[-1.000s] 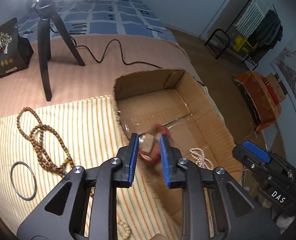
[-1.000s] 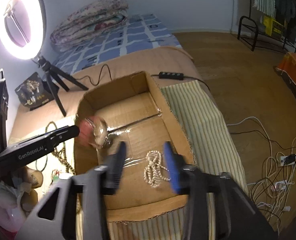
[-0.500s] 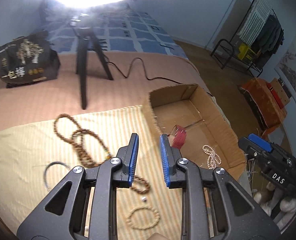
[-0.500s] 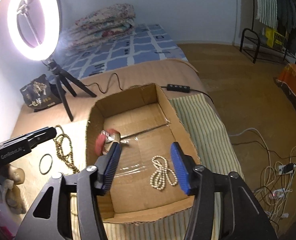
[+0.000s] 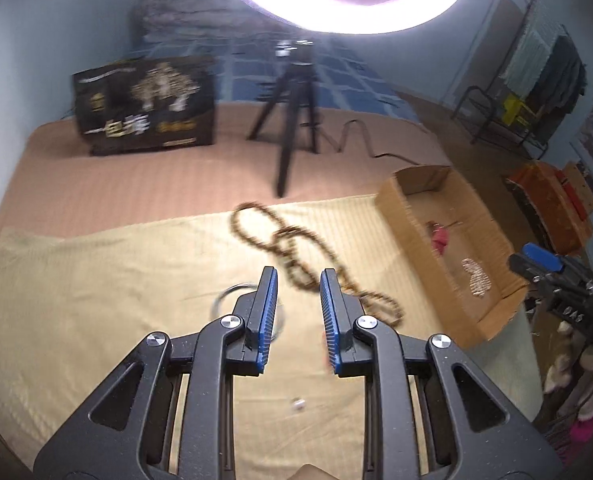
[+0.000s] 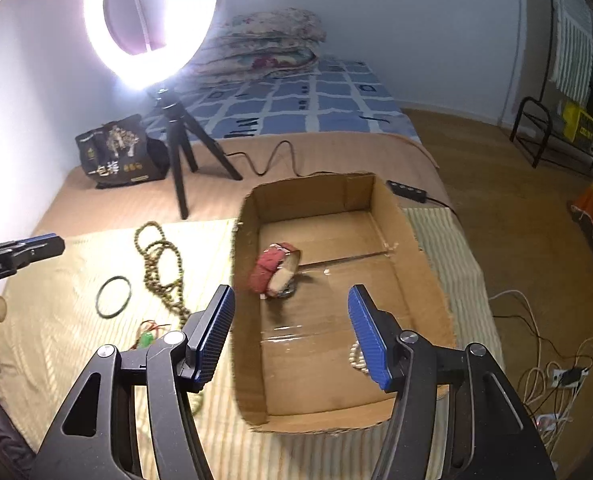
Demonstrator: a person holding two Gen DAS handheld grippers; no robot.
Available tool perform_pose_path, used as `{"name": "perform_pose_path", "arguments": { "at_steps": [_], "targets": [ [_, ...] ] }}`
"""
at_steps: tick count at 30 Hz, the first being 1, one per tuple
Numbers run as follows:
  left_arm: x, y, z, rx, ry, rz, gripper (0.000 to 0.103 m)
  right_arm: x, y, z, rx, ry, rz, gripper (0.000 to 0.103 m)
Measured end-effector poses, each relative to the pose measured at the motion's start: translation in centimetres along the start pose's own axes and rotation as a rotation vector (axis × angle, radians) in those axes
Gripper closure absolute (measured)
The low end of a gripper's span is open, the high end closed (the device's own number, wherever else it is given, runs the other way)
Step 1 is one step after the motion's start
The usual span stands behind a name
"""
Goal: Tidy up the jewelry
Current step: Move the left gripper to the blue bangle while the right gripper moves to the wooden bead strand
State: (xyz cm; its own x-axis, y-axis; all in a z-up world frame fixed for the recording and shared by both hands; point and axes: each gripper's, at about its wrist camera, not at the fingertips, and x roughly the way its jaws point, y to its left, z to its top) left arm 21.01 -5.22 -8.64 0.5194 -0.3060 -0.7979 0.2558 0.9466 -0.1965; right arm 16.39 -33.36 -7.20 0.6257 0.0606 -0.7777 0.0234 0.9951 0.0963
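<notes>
Broadly, the bed carries a striped cloth with a cardboard box on it, and the sorting looks partly done. Inside the box lie a red watch and a pale pearl strand. Still out on the cloth are the long brown bead necklace, a thin ring bangle, a green charm on red cord and a tiny bead. The right gripper hovers over the box, its jaws opening wide with nothing between them. The left gripper hangs above the cloth near the bangle and necklace, jaws narrowly parted and empty.
</notes>
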Motion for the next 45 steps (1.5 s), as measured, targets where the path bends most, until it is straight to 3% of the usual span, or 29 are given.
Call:
{"name": "perform_pose_path", "arguments": {
  "at_steps": [11,19,21,23,24,33,37,45],
  "targets": [
    [1.1,5.5,-2.9,-0.065,0.058,0.012,0.082,1.8,5.3,0.7,-0.08,0.072,0.138,0.045],
    [3.8,6.5,-3.8,-0.089,0.121,-0.027,0.082,5.4,10.3,1.4,-0.216,0.156,0.178,0.045],
    [4.4,6.6,-3.9,-0.092,0.137,-0.035,0.077,6.8,11.1,1.6,-0.238,0.18,0.172,0.045],
    [5.1,6.5,-4.0,-0.09,0.156,-0.046,0.052,7.8,11.4,1.7,-0.24,0.206,0.176,0.045],
    [5.3,6.5,-4.0,-0.089,0.156,-0.047,0.05,8.6,11.5,1.8,-0.24,0.223,0.181,0.045],
    [8.2,4.9,-4.3,-0.012,0.212,-0.04,0.049,12.6,12.0,2.2,-0.224,0.303,0.2,0.04],
    [9.5,3.5,-4.7,0.033,0.247,-0.015,0.038,13.5,12.4,2.3,-0.234,0.332,0.215,0.037],
    [10.6,2.4,-4.5,0.062,0.238,0.035,0.034,15.2,13.2,2.3,-0.267,0.373,0.209,0.036]
  ]
}}
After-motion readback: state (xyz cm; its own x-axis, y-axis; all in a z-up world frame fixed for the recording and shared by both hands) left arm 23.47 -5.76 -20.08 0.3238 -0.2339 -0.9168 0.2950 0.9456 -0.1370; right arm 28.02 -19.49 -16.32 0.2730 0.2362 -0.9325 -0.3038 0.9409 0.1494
